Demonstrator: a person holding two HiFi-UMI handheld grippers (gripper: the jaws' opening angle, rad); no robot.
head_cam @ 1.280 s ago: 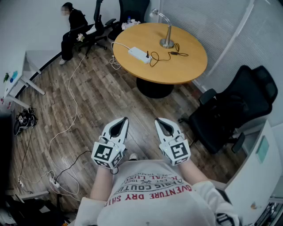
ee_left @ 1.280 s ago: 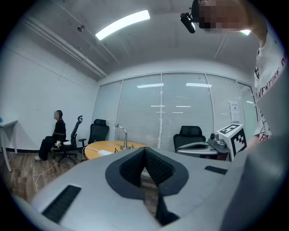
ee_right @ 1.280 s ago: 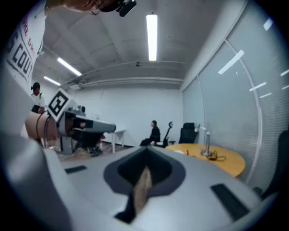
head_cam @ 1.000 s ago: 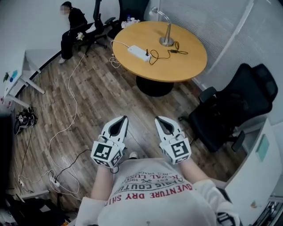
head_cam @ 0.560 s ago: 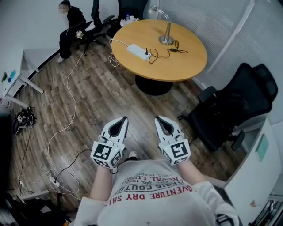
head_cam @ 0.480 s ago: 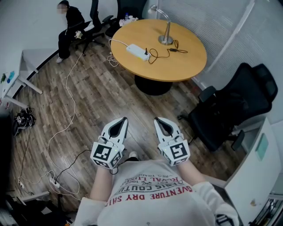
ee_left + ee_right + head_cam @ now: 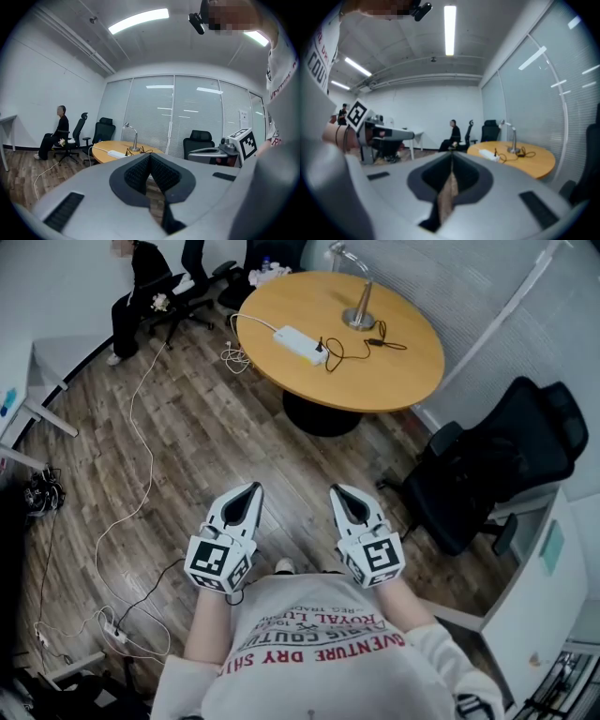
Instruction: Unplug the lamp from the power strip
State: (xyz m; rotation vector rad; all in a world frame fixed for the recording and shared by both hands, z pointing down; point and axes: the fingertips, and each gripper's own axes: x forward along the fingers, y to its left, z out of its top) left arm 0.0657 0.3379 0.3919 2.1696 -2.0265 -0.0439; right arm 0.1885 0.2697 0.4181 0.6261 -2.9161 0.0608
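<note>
1. On the round table (image 7: 403,376), the lamp (image 7: 359,298) stood with its head at the head view's top edge, hard to make out. Its plug in the power strip (image 7: 300,338) was too small to read.
2. Well short of the table, the left gripper (image 7: 250,489) and right gripper (image 7: 338,492) had their jaws pressed together, holding nothing.

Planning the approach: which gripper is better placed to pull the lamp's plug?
Probably right: the plug lies more directly ahead of the right gripper than the left gripper; both are shut, far from the table.
</note>
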